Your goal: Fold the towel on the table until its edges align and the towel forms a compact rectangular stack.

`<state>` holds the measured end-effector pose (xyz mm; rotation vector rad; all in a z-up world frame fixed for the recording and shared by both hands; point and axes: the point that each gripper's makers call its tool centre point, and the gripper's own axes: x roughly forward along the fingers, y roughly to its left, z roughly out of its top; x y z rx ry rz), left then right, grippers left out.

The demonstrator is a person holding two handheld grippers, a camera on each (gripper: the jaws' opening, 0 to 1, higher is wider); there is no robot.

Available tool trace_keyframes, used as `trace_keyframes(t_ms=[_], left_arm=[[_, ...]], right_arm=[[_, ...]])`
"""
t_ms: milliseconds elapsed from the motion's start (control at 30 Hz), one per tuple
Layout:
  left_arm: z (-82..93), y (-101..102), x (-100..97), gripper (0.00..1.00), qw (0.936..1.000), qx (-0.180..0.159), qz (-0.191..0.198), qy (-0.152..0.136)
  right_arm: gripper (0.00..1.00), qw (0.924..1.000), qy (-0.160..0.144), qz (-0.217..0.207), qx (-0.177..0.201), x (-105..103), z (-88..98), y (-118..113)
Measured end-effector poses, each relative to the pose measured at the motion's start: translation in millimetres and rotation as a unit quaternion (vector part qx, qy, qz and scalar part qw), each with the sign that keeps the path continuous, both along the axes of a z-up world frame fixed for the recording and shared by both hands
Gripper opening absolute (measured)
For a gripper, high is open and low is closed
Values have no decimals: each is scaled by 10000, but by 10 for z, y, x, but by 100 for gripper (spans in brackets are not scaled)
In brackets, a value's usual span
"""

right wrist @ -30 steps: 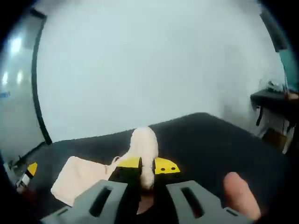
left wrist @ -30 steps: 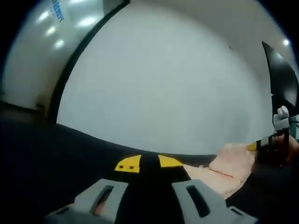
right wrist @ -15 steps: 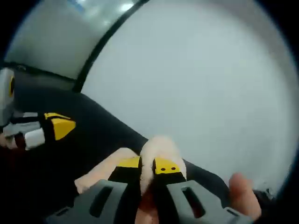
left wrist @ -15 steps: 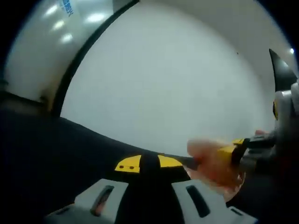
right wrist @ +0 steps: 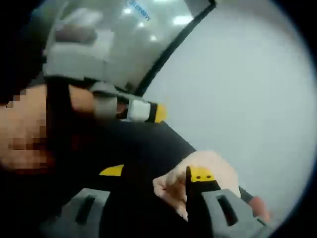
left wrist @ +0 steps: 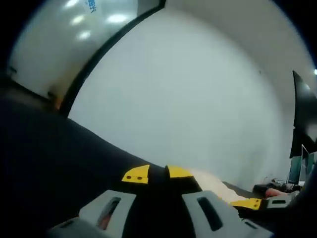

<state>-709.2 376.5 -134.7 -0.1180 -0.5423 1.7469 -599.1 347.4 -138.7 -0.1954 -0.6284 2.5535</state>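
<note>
The pale pink towel [right wrist: 210, 166] lies bunched on the black table [right wrist: 143, 144], against the right jaw of my right gripper [right wrist: 156, 173], which is open with a wide gap between its yellow tips. In the left gripper view a strip of the towel [left wrist: 214, 183] shows just right of my left gripper [left wrist: 157, 173], whose yellow tips stand together, shut, with nothing seen between them. The right gripper's yellow tip [left wrist: 247, 203] lies low at the right. The left gripper [right wrist: 141, 110], held by a hand, crosses the upper left of the right gripper view.
A black cloth covers the table [left wrist: 59, 148]. A plain white wall [left wrist: 188, 99] stands behind it, with a dark-framed glass partition [left wrist: 59, 44] to its left. A dark desk with gear [left wrist: 302, 148] sits far right.
My right gripper has opened and let go of the towel fold it held. Both cameras swung, and the left gripper now looms near in the right gripper view.
</note>
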Motion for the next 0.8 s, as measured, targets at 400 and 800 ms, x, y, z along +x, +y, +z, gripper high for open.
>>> trace_keyframes(t_ms=[400, 800], left_arm=[[22, 154, 123, 15, 9976, -210, -291, 587], [288, 793, 977, 18, 9605, -854, -1607, 2106]], right_arm=[[48, 9898, -87, -310, -1390, 83, -433, 1138], [45, 9439, 1591, 118, -2890, 488, 172, 2068]])
